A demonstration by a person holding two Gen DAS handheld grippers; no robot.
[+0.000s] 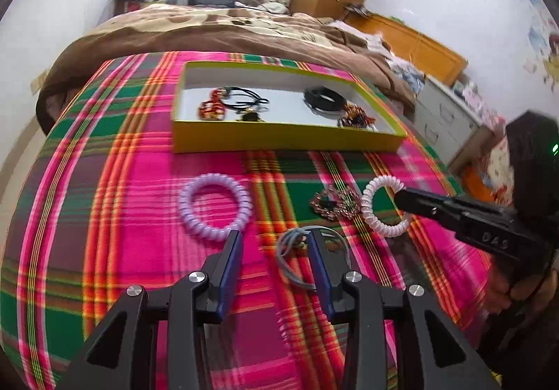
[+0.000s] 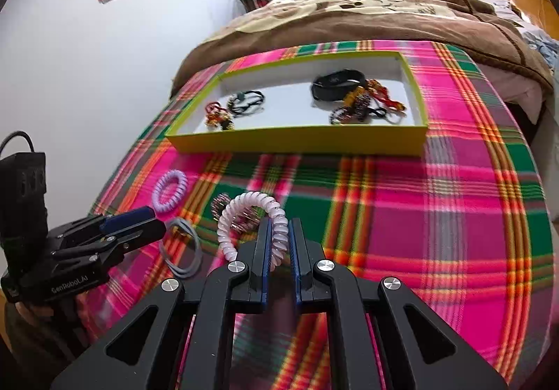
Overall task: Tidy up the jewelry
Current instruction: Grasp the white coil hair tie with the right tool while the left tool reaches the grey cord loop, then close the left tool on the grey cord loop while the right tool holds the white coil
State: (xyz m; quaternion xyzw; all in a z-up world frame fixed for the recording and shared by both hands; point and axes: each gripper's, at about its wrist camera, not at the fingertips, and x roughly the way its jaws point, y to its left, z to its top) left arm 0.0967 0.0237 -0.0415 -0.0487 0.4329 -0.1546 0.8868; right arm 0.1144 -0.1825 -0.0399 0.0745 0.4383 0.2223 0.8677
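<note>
A yellow-green tray [image 1: 286, 140] [image 2: 297, 142] on the plaid cloth holds several bracelets and hair ties. My right gripper [image 2: 280, 233] is shut on a pale pink spiral hair tie [image 2: 251, 205], which also shows in the left wrist view [image 1: 370, 201] held by the right gripper [image 1: 401, 196]. My left gripper [image 1: 276, 236] [image 2: 159, 220] is open over the cloth, its right finger at a grey hair tie [image 1: 297, 250] [image 2: 181, 247]. A lilac spiral hair tie [image 1: 213, 205] [image 2: 169, 191] and a beaded bracelet [image 1: 335, 203] [image 2: 223, 205] lie on the cloth.
The plaid cloth [image 1: 139, 180] covers a bed end, with a brown duvet [image 1: 209, 30] behind the tray. White drawers [image 1: 443, 117] and an orange cabinet [image 1: 419, 44] stand to the right. A white wall [image 2: 104, 75] is on the left.
</note>
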